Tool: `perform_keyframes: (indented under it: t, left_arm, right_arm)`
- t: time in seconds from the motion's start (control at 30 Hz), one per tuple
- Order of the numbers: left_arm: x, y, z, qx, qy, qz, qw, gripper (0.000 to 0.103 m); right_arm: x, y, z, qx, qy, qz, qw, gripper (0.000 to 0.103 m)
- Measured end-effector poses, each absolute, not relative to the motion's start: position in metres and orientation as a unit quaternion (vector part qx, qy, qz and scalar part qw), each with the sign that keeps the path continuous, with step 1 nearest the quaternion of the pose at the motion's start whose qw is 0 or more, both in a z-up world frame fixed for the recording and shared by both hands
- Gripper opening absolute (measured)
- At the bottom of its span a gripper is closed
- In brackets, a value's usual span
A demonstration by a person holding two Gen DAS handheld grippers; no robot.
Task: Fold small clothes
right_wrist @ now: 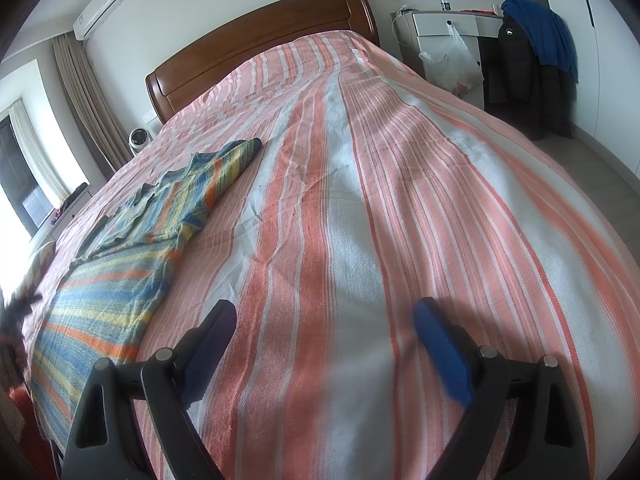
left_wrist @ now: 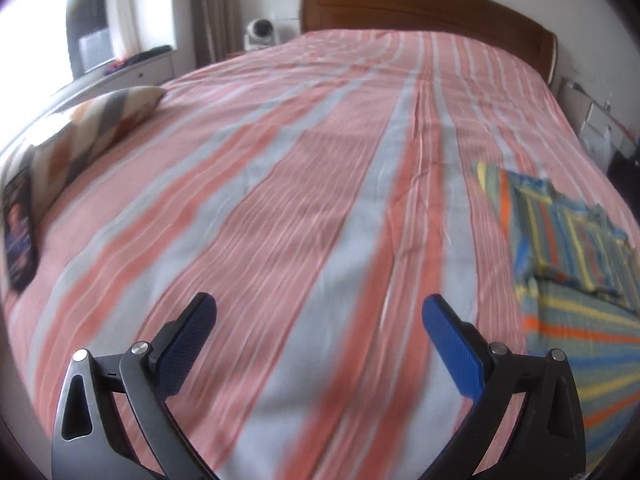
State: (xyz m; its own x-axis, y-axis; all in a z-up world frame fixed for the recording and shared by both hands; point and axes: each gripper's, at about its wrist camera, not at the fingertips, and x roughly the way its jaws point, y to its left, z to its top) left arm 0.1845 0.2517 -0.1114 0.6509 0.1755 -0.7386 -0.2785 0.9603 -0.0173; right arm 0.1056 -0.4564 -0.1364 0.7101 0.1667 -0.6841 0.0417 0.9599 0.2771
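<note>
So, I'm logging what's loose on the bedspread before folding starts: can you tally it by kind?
Striped garments: 1, the striped shirt
Pillows: 1, the zigzag pillow
Dark flat items: 1, the dark rectangle beside the pillow; what it is I can't tell
Total: 3

place: home bedroom | signs: bed [right_wrist: 360, 200] with striped cover, wooden headboard [right_wrist: 260, 40], curtains [right_wrist: 88, 100], wall air conditioner [right_wrist: 105, 4], coat [right_wrist: 532, 72] hung by a desk [right_wrist: 444, 24]

Daylight from window [left_wrist: 36, 28] at left, blown-out glare. Left wrist view motion-blurred; right sharper w/ soft shadows on bedspread [right_wrist: 360, 208]. Fisheye warp, dark corners.
</note>
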Motion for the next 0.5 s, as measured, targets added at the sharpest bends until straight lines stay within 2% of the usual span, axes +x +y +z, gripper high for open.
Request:
perform_keyframes:
  t: [0.07,0.2,0.5]
  left_arm:
    - [0.210,0.256,-0.144,-0.030,0.453,0.123,0.883,0.103]
    - [0.202,0.258,-0.143,-0.039,0.427,0.116,0.896,0.103]
    - [0.200,0.259,-0.141,-0.041,0.429,0.115,0.895,0.103]
  right_arm:
    - [0.106,-0.455,-0.136,0.136,0.380,0.033,0.914,0.090]
    - [0.106,-0.455,-0.136,0.134,0.380,0.032,0.914,0.090]
    - [0.107,-0.455,-0.136,0.137,0.380,0.033,0.914,0.090]
